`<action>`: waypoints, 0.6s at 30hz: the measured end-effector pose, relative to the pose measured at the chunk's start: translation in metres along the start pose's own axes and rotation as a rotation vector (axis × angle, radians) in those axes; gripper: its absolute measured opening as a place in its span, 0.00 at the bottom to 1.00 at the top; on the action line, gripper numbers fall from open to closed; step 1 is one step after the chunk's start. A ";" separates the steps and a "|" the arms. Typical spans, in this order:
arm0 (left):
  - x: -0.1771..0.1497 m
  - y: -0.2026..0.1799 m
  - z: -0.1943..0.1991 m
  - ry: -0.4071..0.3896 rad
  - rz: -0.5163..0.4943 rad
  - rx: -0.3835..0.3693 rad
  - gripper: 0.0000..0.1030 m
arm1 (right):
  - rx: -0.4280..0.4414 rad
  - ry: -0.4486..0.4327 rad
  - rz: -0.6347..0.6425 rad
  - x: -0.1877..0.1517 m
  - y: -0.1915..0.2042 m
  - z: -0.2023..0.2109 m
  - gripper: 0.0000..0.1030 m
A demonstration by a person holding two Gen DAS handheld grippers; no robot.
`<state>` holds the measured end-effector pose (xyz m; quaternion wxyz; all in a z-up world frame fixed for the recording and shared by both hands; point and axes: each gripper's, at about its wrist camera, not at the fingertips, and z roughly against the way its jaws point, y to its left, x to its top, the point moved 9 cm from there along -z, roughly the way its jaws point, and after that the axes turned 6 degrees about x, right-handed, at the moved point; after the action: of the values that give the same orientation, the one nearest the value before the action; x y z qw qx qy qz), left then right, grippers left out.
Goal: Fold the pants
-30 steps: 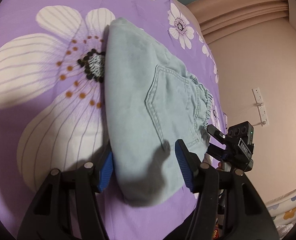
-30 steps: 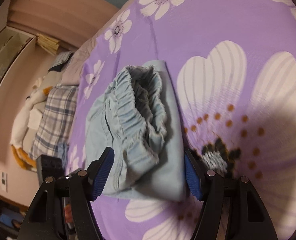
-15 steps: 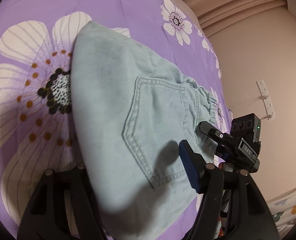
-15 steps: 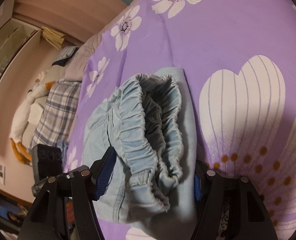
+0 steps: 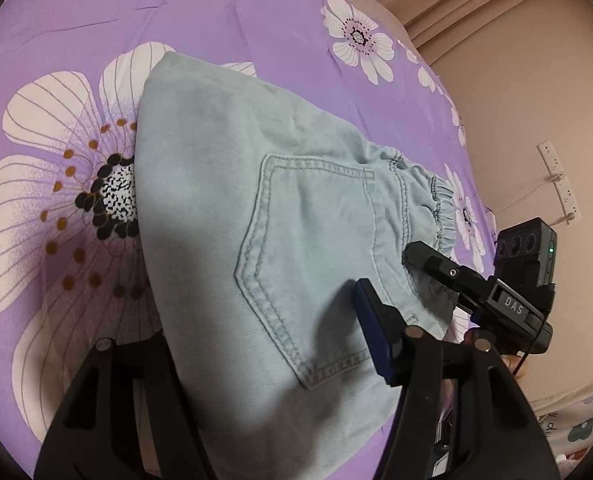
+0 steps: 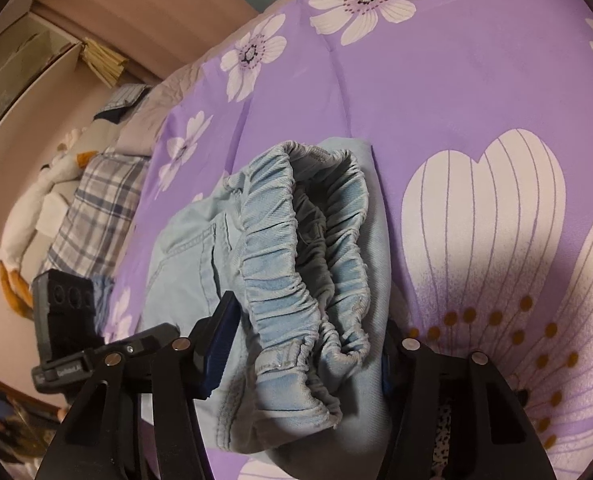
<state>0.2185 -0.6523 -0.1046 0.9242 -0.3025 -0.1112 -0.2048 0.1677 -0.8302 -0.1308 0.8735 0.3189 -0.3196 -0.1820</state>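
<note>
My left gripper (image 5: 264, 344) is matte black plastic: two broad arms cut with slot-shaped openings, a round silver screw head on each, and a flat blue pad on the one fingertip (image 5: 370, 336) I can see. My right gripper (image 6: 302, 350) is built the same, black arms with silver screws and blue pads. Seen from the left, it carries a black camera block with three round lenses, a green light, white "DAS" lettering and a thin black cable.

Dim warm light, soft shadows, fisheye-warped edges
</note>
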 end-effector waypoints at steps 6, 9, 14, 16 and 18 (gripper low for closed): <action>-0.001 -0.006 0.005 -0.019 -0.023 0.015 0.50 | -0.014 -0.029 0.007 -0.004 0.005 0.003 0.47; -0.002 -0.010 0.006 -0.030 -0.025 0.037 0.43 | -0.040 -0.042 0.030 -0.006 0.011 0.005 0.44; -0.006 -0.012 0.014 -0.033 -0.039 0.047 0.43 | -0.104 -0.062 0.134 -0.012 0.030 0.013 0.40; -0.009 -0.015 0.018 -0.045 -0.064 0.063 0.43 | -0.128 -0.071 0.168 -0.015 0.037 0.015 0.39; -0.012 -0.019 0.023 -0.056 -0.085 0.075 0.43 | -0.148 -0.076 0.205 -0.018 0.045 0.017 0.39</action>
<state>0.1973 -0.6479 -0.0807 0.9219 -0.2681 -0.1574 -0.2312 0.1483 -0.7951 -0.0985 0.8959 0.2123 -0.3690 -0.1268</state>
